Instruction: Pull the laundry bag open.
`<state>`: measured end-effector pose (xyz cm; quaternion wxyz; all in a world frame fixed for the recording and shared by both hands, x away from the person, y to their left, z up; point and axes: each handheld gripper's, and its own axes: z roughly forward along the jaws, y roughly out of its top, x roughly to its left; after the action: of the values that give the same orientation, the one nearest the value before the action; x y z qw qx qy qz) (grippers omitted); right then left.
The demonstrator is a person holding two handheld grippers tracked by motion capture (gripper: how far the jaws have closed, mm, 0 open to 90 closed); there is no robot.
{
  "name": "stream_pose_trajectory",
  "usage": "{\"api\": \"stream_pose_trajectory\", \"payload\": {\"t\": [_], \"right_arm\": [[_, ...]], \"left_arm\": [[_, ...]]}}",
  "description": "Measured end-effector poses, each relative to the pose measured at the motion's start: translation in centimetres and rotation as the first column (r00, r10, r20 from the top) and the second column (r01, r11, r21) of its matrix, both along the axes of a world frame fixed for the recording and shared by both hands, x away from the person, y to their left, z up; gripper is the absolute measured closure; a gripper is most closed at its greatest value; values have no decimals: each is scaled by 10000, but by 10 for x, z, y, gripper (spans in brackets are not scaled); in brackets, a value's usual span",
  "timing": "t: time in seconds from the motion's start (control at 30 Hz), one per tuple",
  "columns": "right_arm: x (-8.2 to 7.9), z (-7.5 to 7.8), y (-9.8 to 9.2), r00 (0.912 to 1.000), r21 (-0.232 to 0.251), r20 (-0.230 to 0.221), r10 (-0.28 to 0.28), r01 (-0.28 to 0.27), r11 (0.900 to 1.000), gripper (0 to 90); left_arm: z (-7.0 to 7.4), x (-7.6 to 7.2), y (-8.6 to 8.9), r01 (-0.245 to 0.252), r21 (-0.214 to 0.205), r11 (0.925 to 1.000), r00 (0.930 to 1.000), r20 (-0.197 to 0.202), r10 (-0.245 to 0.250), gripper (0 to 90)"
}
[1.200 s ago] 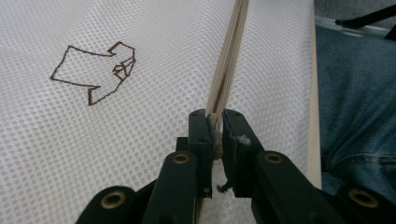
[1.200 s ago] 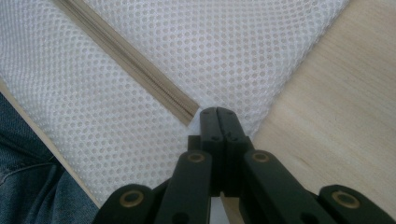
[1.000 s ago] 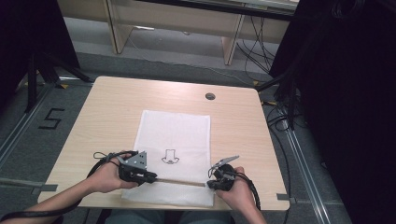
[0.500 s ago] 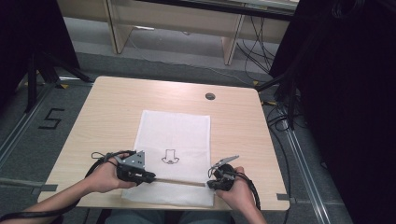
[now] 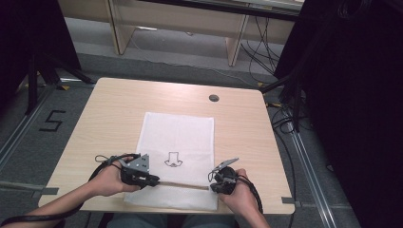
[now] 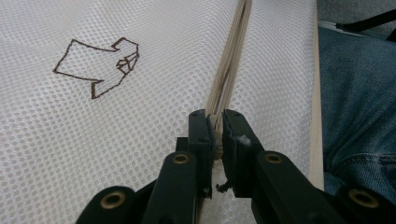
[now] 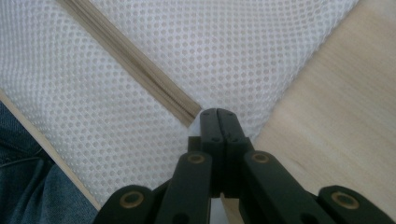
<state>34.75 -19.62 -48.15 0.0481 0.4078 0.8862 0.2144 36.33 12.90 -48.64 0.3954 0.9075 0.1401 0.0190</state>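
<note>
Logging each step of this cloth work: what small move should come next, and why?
Probably lift both tools together and carry the pinched fold away from the person. The left tool and right tool each clamp the white mesh cloth along one taut crease near its near edge.

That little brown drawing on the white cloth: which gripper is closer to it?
Left. The left gripper sits just beside the drawing, toward the person; the right gripper is farther off, at the white mesh cloth's right edge.

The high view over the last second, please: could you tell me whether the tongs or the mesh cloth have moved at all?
Nothing has visibly changed. The left tongs and the right tongs sit where they were, each shut on an edge of the white mesh cloth, with a taut fold running between them. The cloth lies in the same place on the wooden table, its drawn outline unmoved.
</note>
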Motion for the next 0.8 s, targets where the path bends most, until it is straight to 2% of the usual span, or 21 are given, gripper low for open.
{"api": "stream_pose_trajectory", "payload": {"t": [0.13,0.23,0.27,0.3,0.33,0.4,0.5,0.6,0.63,0.67,0.7,0.73,0.77,0.8], "right_arm": [[3,6,1,9990,396,454,-47,29,9992,900],[2,5,5,9998,496,-50,-209,211,9985,900],[3,3,5,9999,508,124,72,-79,9987,900],[2,1,7,9999,505,-114,-56,61,9987,900],[1,1,7,9995,293,-252,-186,193,9994,900],[4,-2,6,10000,191,9,62,-62,9998,900],[3,-2,6,9990,239,-344,-283,291,9993,900],[2,-2,4,9985,159,-330,-429,435,9989,900],[2,-2,4,9984,109,-308,-464,467,9988,900],[4,-3,2,9996,167,-167,-239,241,9996,900],[4,-2,1,9993,123,-164,-343,345,9993,900],[4,-2,-1,9992,84,-132,-379,380,9992,900],[4,-2,-2,9988,161,-193,-461,464,9988,900],[2,-1,-3,9964,97,-355,-772,775,9969,900]], "left_arm": [[0,1,-2,18,0,10000,10000,-19,-18,821],[0,1,-3,87,1,10000,9999,-59,-87,821],[0,1,-3,49,31,10000,10000,-58,-48,821],[0,2,-3,63,68,10000,10000,-32,-63,821],[0,2,-3,66,57,10000,10000,-63,-66,821],[-1,2,-4,72,73,9999,9999,-99,-72,821],[-2,2,-4,117,150,9998,9998,-156,-114,821],[-1,0,-4,213,474,9986,9998,33,-214,822],[-1,-1,-5,204,474,9987,9998,40,-206,822],[-1,-1,-5,229,494,9985,9997,45,-231,823],[-1,-1,-4,217,463,9987,9998,39,-219,823],[-1,0,-3,315,636,9975,9994,95,-322,823],[-2,0,-3,244,435,9988,9997,-90,-241,823],[-2,0,-3,232,380,9990,9997,-99,-229,823]]}}
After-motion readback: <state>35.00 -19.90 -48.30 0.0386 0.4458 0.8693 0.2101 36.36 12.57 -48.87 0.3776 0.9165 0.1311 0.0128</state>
